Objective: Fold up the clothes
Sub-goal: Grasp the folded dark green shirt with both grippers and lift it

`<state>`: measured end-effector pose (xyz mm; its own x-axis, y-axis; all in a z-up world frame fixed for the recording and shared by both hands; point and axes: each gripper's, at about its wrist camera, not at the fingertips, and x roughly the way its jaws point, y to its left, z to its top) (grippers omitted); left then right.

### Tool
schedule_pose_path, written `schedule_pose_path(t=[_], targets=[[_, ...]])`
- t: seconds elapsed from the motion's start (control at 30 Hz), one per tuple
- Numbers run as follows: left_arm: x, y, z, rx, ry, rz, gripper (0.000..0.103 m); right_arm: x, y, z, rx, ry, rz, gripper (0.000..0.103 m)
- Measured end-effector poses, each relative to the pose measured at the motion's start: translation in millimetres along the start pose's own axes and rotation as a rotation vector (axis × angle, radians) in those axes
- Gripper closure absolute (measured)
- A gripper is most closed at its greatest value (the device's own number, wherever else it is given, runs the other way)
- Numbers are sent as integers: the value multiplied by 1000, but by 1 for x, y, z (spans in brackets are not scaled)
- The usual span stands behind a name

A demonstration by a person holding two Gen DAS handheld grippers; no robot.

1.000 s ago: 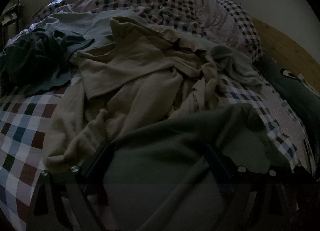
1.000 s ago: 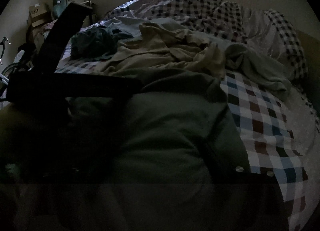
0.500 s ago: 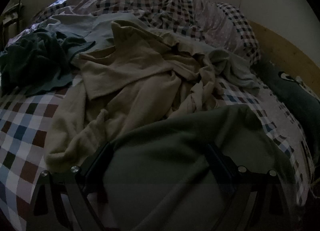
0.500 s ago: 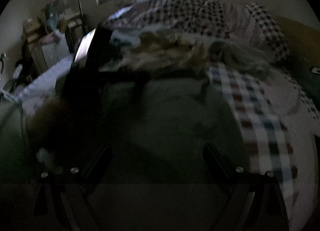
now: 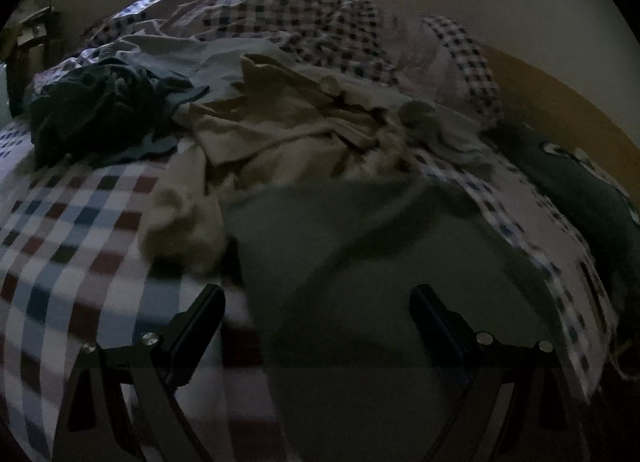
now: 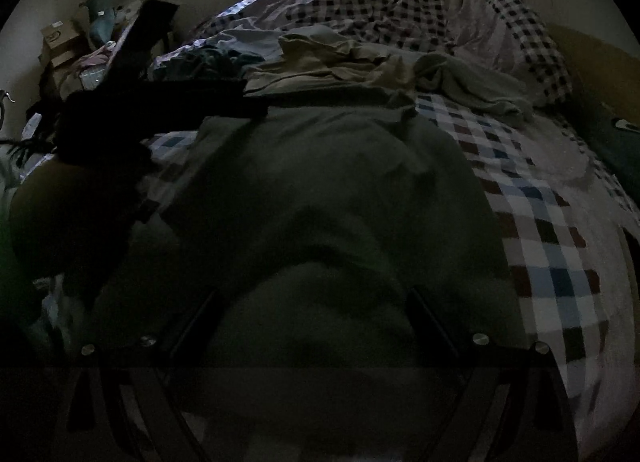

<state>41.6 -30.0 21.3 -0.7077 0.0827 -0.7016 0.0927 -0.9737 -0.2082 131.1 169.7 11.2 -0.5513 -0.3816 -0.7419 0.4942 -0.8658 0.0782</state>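
Your dark green garment (image 5: 360,254) lies spread flat and smooth on the bed (image 5: 68,222), a soft matte cloth with a rounded far edge and a few shallow creases; in the right wrist view the same garment (image 6: 328,190) fills the middle of the frame. Your left gripper (image 5: 316,302) sits at its near edge with the fingers (image 5: 200,314) wide apart, cloth lying between them but not pinched. Your right gripper (image 6: 312,302) is likewise spread, its fingers (image 6: 428,314) over the near hem. Just beyond the garment's far edge a rumpled cream garment (image 5: 280,142) is heaped, touching it; left of that lies a crumpled dark teal garment (image 5: 100,110). To the garment's right the checked sheet is bare and flat, giving you room.
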Motion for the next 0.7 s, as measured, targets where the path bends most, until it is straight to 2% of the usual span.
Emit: schedule_pose_path(t=[0.07, 0.33, 0.43, 0.57, 0.7], targets=[[-10, -5, -17, 29, 18, -7, 7, -2, -2, -4, 24, 10, 12, 7], [-49, -24, -86, 120, 13, 44, 7, -11, -5, -11, 73, 27, 19, 6], [-59, -32, -101, 152, 12, 82, 7, -16, -4, -16, 73, 39, 8, 6], [-72, -27, -114, 114, 21, 62, 7, -22, -3, -21, 73, 55, -6, 6], [-85, -31, -126, 151, 14, 75, 7, -33, -7, -22, 81, 32, -28, 6]])
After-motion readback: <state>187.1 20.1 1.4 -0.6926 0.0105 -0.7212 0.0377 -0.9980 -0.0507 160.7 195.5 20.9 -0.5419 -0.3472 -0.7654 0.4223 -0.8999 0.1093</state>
